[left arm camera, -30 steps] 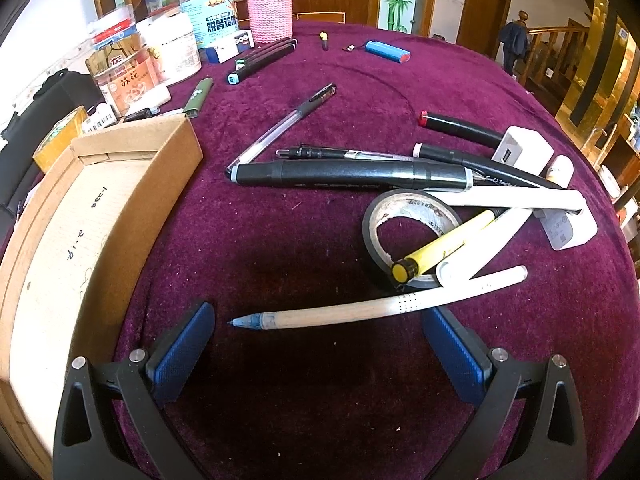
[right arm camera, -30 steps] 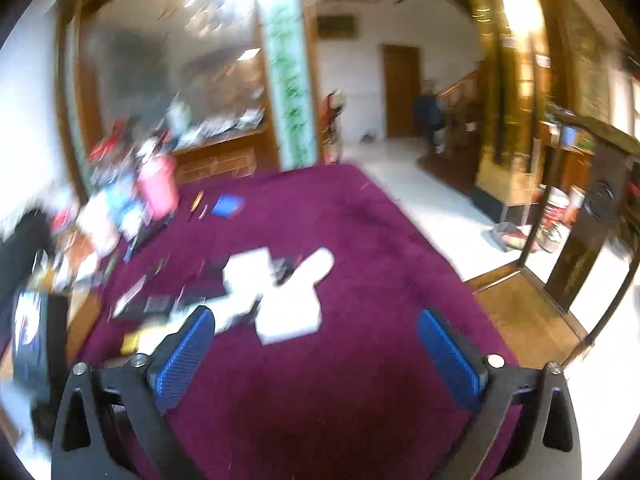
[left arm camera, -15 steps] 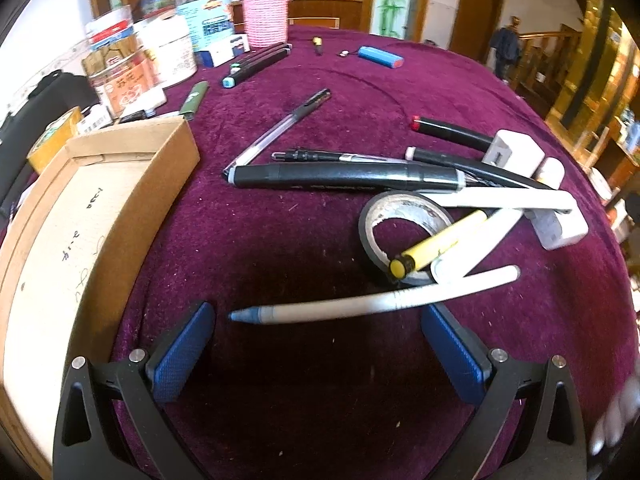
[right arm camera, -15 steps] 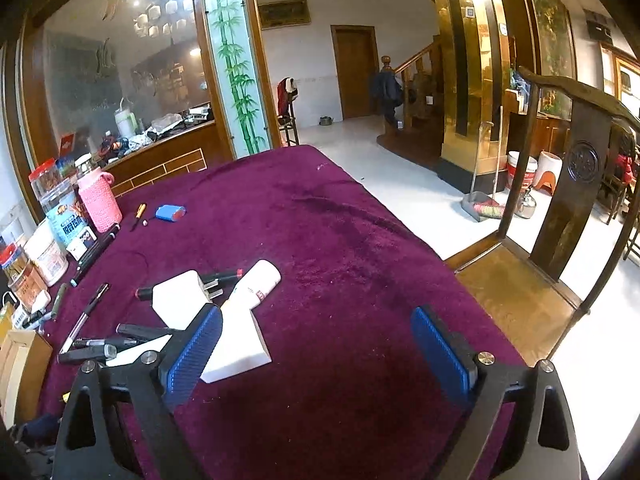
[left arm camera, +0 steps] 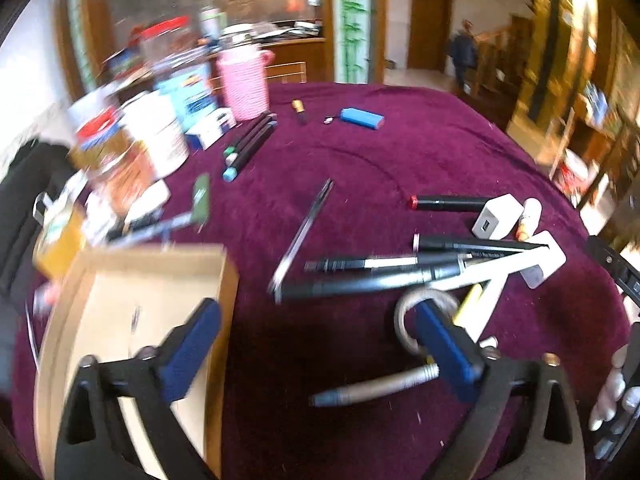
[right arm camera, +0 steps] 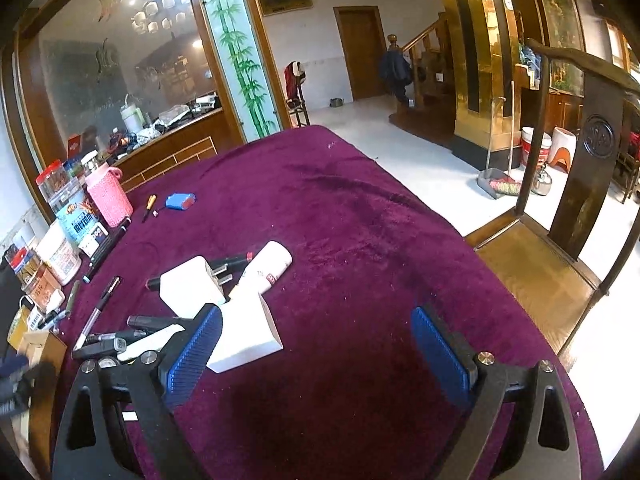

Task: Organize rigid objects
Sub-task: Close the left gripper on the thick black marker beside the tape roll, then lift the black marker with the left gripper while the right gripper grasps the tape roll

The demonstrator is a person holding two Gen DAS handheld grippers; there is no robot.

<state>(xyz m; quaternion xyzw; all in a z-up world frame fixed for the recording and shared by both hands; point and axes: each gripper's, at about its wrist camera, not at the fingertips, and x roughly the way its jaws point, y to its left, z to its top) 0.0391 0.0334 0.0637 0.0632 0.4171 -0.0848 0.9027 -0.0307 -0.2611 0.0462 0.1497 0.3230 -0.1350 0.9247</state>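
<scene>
On the left we see the cardboard box (left arm camera: 132, 320) lying open beneath our left gripper (left arm camera: 320, 356), its near finger (left arm camera: 188, 352) over the box's floor. Moving right, the cream pen (left arm camera: 376, 390) lies on the purple cloth (left arm camera: 400, 152) between the fingers, long axis running across the jaw gap, blue tip toward the box, its far end tucked behind the right finger. The jaws have just been closing, yet they stand spread with neither pad on the pen, as far as the blur lets us judge. The gripper tilts steeply downward.

Further right sits the tape roll (left arm camera: 404, 320) under a tangle of markers. Our right gripper (right arm camera: 316, 352) hangs spread and empty over bare cloth, the white box (right arm camera: 248, 332) at its left finger. So the left hand is nearer the pen.
</scene>
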